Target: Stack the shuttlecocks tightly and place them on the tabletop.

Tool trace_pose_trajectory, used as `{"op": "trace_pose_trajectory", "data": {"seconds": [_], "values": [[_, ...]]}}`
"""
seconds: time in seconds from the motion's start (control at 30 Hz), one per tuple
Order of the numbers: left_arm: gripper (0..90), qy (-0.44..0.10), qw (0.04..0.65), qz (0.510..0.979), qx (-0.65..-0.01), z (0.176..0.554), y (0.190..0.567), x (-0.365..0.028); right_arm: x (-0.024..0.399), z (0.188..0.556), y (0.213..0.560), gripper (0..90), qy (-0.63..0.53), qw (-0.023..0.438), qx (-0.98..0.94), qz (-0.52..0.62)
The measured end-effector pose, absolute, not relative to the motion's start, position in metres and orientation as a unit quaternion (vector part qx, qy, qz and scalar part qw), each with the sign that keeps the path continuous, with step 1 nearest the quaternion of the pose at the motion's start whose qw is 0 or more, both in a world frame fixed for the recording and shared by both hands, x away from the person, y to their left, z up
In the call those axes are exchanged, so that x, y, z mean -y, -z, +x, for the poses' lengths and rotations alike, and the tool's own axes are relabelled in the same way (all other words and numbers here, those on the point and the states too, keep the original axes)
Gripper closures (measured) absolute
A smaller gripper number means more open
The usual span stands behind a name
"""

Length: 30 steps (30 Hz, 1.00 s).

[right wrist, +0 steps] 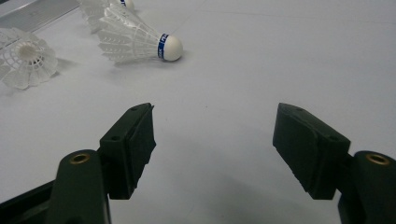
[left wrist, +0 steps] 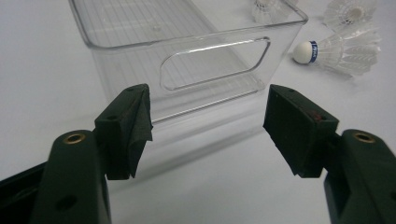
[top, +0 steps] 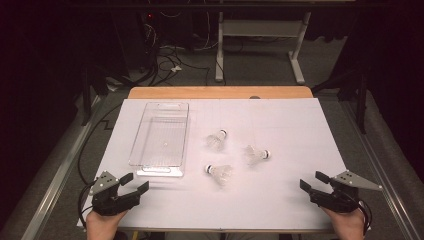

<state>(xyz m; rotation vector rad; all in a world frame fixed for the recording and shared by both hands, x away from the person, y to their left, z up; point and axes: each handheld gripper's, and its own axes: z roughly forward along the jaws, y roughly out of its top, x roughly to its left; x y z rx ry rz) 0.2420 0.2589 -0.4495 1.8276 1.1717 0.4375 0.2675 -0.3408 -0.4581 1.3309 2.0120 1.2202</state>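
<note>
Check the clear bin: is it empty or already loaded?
Empty. The clear bin shows only its ribbed floor; all three shuttlecocks lie outside on the table.

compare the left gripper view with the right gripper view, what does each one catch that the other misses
The left gripper view has the clear plastic bin close ahead, handle slot facing the open left gripper. The right gripper view instead has a broad stretch of bare white table beyond the open right gripper. Both take in white shuttlecocks lying on the table, such as a blue-banded shuttlecock.
</note>
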Motion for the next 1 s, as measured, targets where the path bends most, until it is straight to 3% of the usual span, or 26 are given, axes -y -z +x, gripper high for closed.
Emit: {"op": "trace_pose_trajectory", "data": {"seconds": [1.0], "values": [[36.0,-0.155,0.452,0.771,-0.421,0.245,0.436,-0.213,0.340,0.268,0.459,29.6,-0.432,0.218,-0.733,0.479]]}}
